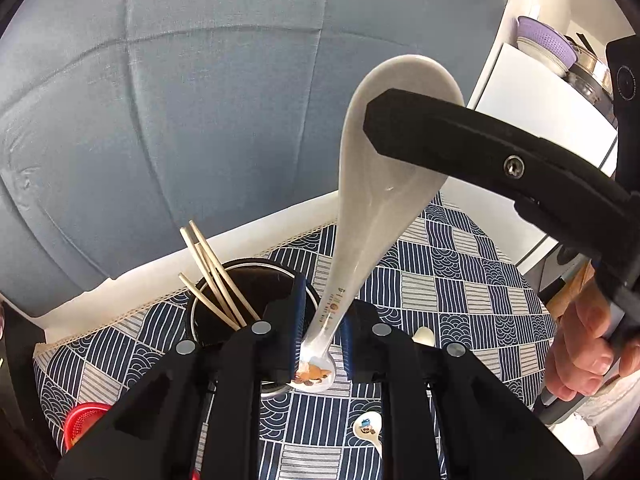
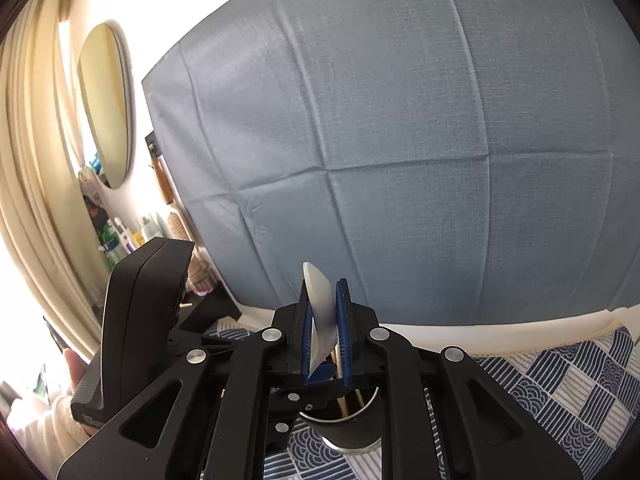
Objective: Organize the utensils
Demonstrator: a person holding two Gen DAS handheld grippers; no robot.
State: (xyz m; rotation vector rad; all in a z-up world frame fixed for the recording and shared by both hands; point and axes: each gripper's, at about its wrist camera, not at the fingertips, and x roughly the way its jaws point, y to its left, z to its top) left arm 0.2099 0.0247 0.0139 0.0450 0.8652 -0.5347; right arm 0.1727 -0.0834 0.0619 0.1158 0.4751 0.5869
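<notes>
Two grippers are seen, and one white ceramic spoon (image 1: 376, 184) is held between both. The spoon's handle is pinched between the blue pads of the left gripper (image 1: 322, 340). The bowl of the spoon is pinched edgewise between the blue pads of the right gripper (image 2: 325, 332), with the rim showing above the fingertips. The jaws of each gripper are pressed onto the spoon, with no gap visible.

One dark cylindrical holder (image 1: 248, 300) stands on the table at 10 o'clock from the left gripper in the left wrist view. Four wooden chopsticks (image 1: 212, 276) are counted in it, leaning toward 11 o'clock. The spoon is held in the air above the holder and the cloth.

Two further small spoons are counted on the cloth: one with a cartoon print (image 1: 368, 430) at 6 o'clock from the held handle, and one plain one (image 1: 424, 336) at 3 o'clock, partly hidden. One red basket (image 1: 82, 420) lies at 8 o'clock.

One hand (image 1: 584, 348) is seen gripping the right gripper's handle.

The table is covered by a navy and white patterned cloth (image 1: 460, 280). A grey-blue fabric backdrop (image 2: 400, 140) hangs behind it. One oval mirror (image 2: 106, 104) and cream curtains (image 2: 28, 160) are seen at 9 o'clock in the right wrist view.
</notes>
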